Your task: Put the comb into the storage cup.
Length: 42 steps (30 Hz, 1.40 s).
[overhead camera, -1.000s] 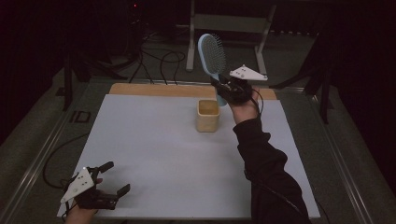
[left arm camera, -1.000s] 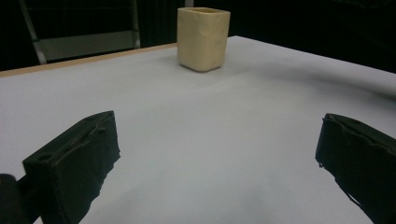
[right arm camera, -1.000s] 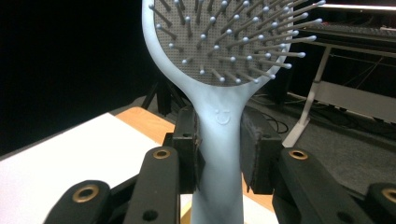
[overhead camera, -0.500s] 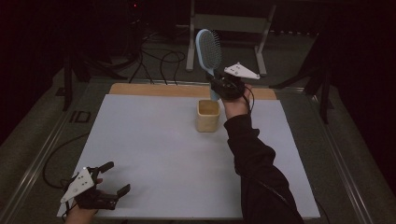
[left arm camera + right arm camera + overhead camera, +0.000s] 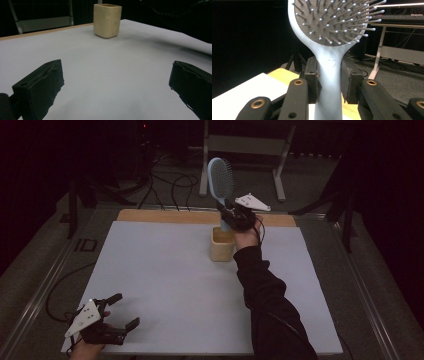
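A light blue hairbrush (image 5: 220, 181) stands upright over the cream square cup (image 5: 222, 244) at the far middle of the white table (image 5: 165, 280). My right gripper (image 5: 231, 214) is shut on its handle, and the handle's lower end dips toward the cup's mouth. In the right gripper view the brush handle (image 5: 329, 75) sits pinched between the two black pads, bristles facing the camera. My left gripper (image 5: 122, 312) rests at the near left edge of the table, jaws wide apart and empty. In the left gripper view the cup (image 5: 107, 20) stands far ahead between the open jaws.
A wooden strip (image 5: 160, 216) runs along the table's far edge. Beyond it are dark floor, cables and a metal stand (image 5: 245, 145). A metal rail (image 5: 45, 290) borders the table's left side.
My right gripper has carried the hairbrush left and down, from beside the cup to right above it. The left gripper has stayed where it was.
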### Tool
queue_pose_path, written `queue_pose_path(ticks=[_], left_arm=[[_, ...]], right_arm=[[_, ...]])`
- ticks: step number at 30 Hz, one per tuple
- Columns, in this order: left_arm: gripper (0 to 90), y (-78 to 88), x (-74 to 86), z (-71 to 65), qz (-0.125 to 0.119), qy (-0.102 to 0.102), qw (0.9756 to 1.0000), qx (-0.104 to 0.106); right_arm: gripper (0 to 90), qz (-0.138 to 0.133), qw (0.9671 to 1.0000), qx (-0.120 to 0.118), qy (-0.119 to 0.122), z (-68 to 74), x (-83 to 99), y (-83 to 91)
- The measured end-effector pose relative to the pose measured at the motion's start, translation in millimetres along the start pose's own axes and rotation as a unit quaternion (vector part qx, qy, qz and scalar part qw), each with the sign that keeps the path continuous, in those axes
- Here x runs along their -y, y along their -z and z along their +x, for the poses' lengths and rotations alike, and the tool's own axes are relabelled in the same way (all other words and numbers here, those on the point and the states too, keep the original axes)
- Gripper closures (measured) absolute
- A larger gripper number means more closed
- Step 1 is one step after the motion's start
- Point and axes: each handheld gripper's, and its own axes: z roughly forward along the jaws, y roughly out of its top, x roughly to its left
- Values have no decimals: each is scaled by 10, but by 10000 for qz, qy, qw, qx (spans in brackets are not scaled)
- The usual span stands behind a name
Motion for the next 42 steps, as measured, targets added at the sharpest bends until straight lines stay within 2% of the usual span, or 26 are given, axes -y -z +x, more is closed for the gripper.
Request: queue_pose_path(ticks=[12, 21, 34, 42], left_arm=[[0, -1, 4, 4, 2, 13, 10000, 2], [0, -2, 6, 4, 0, 23, 10000, -6], [0, -4, 8, 7, 12, 21, 10000, -4], [0, -5, 11, 8, 16, 32, 10000, -9]], right_arm=[[704, 23, 9998, -14, -217, -89, 226, -69], [703, 67, 9995, -50, -306, -96, 388, -98], [703, 144, 9992, -135, -352, -116, 563, -62], [702, 69, 9994, -204, -272, -97, 690, -17]])
